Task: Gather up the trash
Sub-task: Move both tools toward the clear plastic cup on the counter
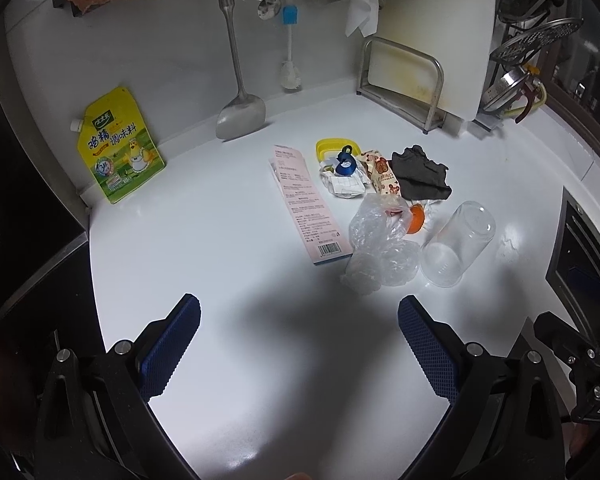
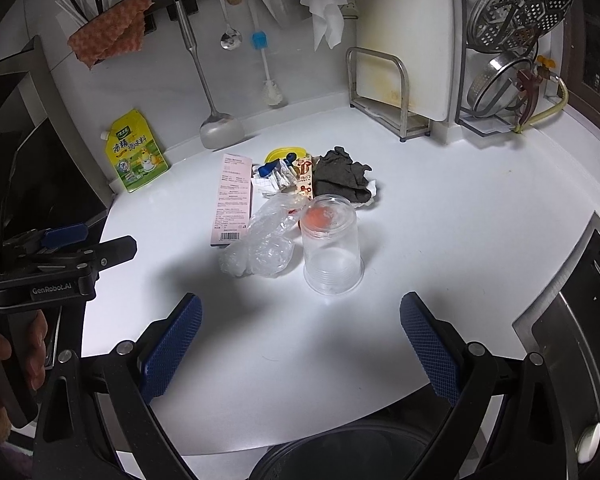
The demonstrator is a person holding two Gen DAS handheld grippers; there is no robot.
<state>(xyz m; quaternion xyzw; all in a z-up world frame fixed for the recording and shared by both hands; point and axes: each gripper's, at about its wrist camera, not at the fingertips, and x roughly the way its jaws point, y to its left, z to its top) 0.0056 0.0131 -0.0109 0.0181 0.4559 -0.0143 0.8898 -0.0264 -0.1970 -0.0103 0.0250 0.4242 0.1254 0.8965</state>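
A heap of trash lies mid-counter: a clear plastic cup [image 1: 456,246] [image 2: 332,246] on its side, a crumpled clear bag [image 1: 374,246] [image 2: 262,240], a flat pink box [image 1: 306,200] [image 2: 232,200], a dark grey rag [image 1: 420,172] [image 2: 342,174], a bear-print wrapper [image 1: 382,172], an orange piece [image 1: 415,219], a blue clip [image 1: 346,162] and a yellow lid [image 1: 326,148]. My left gripper [image 1: 300,344] hovers open in front of the heap, nothing between its blue pads. My right gripper [image 2: 300,344] is open too, just short of the cup.
A yellow seasoning pouch [image 1: 118,148] leans on the back wall beside a hanging spatula [image 1: 240,116] and brush [image 1: 290,68]. A cutting board in a steel rack [image 1: 416,76] and a pot-lid rack [image 2: 512,52] stand at the right. A dark round bin rim [image 2: 340,456] sits below the counter edge.
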